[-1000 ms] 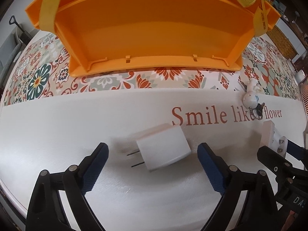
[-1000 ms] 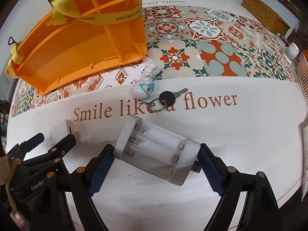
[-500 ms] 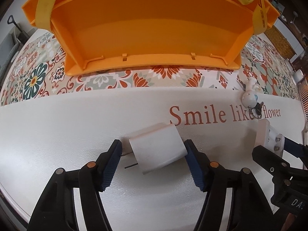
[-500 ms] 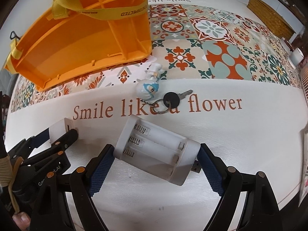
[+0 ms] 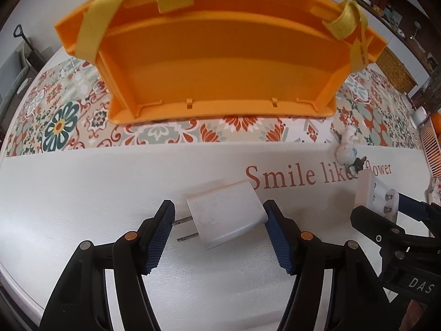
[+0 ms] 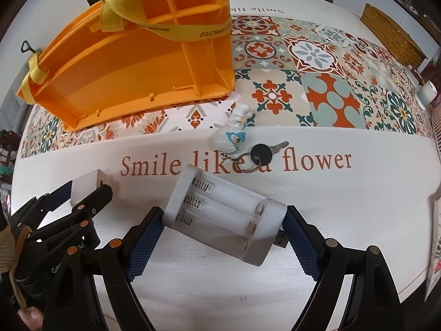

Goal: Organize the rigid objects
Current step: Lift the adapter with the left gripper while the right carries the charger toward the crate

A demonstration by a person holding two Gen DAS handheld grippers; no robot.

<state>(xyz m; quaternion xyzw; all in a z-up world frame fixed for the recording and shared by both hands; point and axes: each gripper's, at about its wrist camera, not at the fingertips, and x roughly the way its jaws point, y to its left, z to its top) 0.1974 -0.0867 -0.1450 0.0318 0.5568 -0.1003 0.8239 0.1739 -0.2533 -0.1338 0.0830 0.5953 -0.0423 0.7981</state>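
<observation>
A white plug adapter (image 5: 228, 215) lies across my left gripper (image 5: 219, 220), which is shut on it. One pad presses the prong tips and the other presses the body. The right wrist view shows that gripper (image 6: 82, 195) at the left with the adapter (image 6: 88, 184) in it. My right gripper (image 6: 223, 218) is shut on a white battery charger (image 6: 220, 209) with three empty slots and a USB plug. The charger (image 5: 369, 193) also shows at the right of the left wrist view. An orange divided bin (image 6: 124, 63) with yellow straps stands behind, just past both grippers on the patterned cloth.
A small figurine keychain (image 6: 234, 135) with a black-headed key (image 6: 264, 151) lies on the lettered white strip between the charger and the bin. A wicker basket (image 6: 391, 35) and a white cup (image 6: 428, 93) sit far right. The table's rounded edge runs close behind both grippers.
The left jaws went from wide apart to shut on the plug adapter, and the bin now looks a little farther off. The right gripper kept its hold on the battery charger.
</observation>
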